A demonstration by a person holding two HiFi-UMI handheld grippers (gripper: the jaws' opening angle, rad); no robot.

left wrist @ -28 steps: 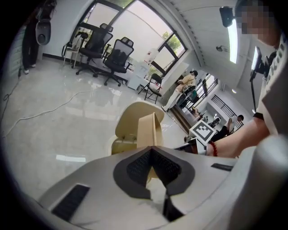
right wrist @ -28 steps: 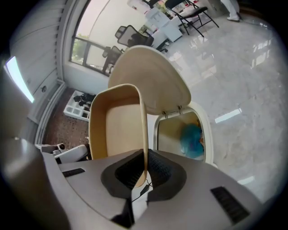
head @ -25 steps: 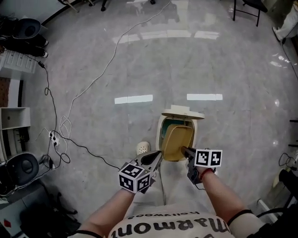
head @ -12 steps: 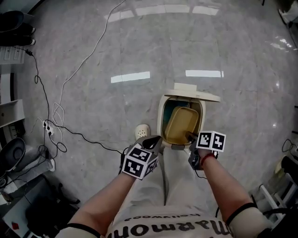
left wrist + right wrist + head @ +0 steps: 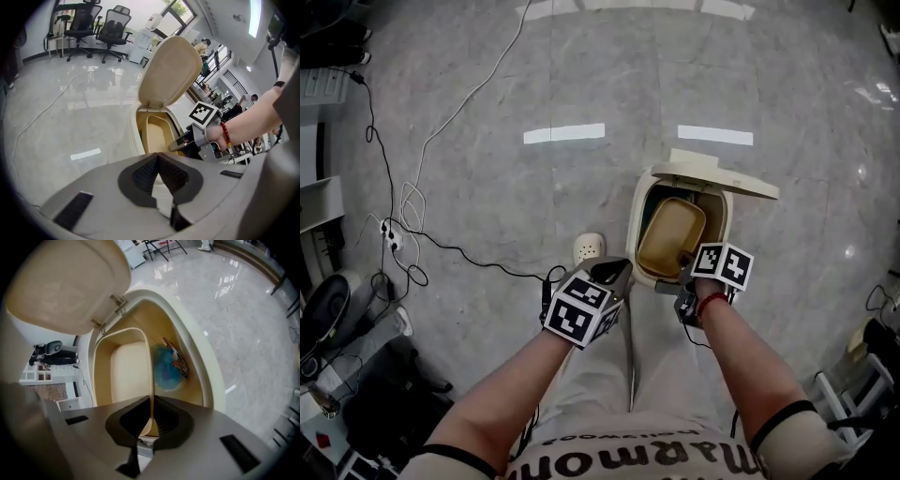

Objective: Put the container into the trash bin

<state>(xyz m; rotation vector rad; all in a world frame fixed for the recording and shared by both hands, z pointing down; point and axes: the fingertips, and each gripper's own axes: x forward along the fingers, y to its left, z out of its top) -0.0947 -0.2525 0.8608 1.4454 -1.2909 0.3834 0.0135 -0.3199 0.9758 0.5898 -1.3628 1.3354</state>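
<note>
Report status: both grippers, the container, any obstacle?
Right gripper shut on container rim; container partly inside trash bin. Left gripper shut, empty. Lid up, nothing blocking.

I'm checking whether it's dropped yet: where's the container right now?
Head view, right of centre: the container sits partway in the open bin, with the right gripper shut on its near rim.

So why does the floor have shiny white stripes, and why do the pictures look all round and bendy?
Head view: the stripes are probably overhead lamps mirrored in the glossy floor. Left gripper view: the wide-angle lens curves the room and blackens the corners. Right gripper view: same curving; the container sits in soft, even light.
</note>
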